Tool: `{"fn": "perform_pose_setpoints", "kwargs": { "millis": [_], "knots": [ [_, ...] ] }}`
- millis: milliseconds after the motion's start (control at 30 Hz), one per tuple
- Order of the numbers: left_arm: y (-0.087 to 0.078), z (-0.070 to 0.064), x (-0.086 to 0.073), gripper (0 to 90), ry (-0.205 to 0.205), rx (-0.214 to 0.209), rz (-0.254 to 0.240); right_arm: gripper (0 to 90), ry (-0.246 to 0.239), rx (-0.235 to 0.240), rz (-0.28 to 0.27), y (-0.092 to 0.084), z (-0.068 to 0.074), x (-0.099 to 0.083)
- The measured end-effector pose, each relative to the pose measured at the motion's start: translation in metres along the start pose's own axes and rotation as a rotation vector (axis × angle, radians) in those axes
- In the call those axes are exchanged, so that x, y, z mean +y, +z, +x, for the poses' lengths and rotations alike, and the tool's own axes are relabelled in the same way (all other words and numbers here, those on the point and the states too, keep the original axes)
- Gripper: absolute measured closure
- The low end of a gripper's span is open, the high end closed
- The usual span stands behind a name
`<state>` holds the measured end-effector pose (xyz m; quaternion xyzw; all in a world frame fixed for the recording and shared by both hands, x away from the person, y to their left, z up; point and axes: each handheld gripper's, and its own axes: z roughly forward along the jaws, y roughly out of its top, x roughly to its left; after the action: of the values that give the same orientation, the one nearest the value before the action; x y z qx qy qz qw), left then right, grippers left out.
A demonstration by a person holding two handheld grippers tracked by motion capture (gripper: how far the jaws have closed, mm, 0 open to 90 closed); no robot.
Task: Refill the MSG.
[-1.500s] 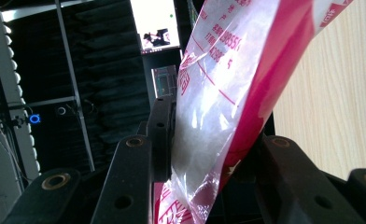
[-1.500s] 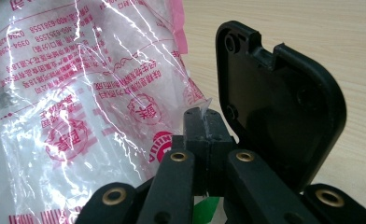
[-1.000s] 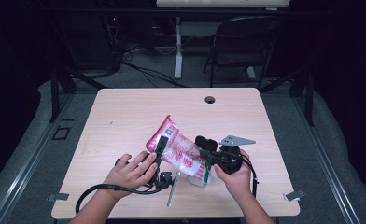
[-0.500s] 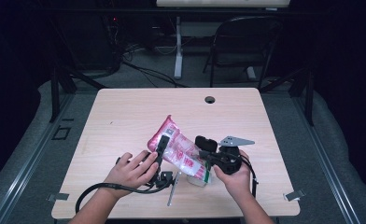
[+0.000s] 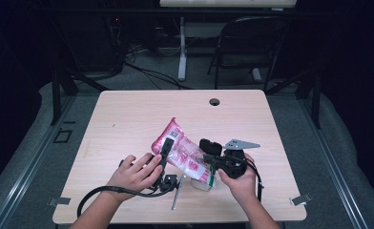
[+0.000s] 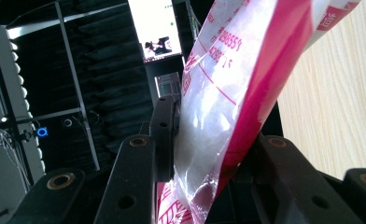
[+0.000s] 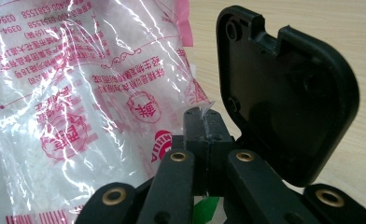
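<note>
The pink-and-clear plastic bag [image 5: 182,152] hung tilted above the middle of the pale wood-grain tabletop [image 5: 128,114], stretched between the two grippers. The left gripper [image 5: 166,155] pinched the bag's upper part, its black fingers [image 6: 165,135] pressing on either side of the film. The right gripper [image 5: 213,160] had its fingers [image 7: 204,128] pressed together on a thin edge of the bag's lower corner. The bag was crinkled and glossy, clear with red printing and a solid pink border, and held a white, grainy filling.
</note>
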<state>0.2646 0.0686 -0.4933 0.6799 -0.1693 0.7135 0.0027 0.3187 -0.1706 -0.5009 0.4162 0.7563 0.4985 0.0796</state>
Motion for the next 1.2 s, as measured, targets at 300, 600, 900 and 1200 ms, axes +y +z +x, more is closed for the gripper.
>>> {"fn": "perform_pose_setpoints", "kwargs": {
  "millis": [300,600,900,1200],
  "knots": [
    [-0.0008,0.0016,-0.0002,69.1,0.004,0.010,-0.004,90.0,0.002,0.004,-0.004,0.0002,0.0004,0.0000],
    [-0.0007,0.0020,-0.0001,69.2,0.004,0.003,-0.003,90.0,0.001,0.004,-0.002,-0.0006,-0.0003,0.0001],
    [-0.0004,0.0024,0.0002,69.2,0.007,0.009,-0.006,90.0,0.001,0.005,-0.003,-0.0006,-0.0001,0.0000],
    [0.0000,0.0030,0.0003,69.2,0.010,0.018,-0.011,90.0,0.000,0.004,-0.002,-0.0006,-0.0001,0.0000]
  ]
}}
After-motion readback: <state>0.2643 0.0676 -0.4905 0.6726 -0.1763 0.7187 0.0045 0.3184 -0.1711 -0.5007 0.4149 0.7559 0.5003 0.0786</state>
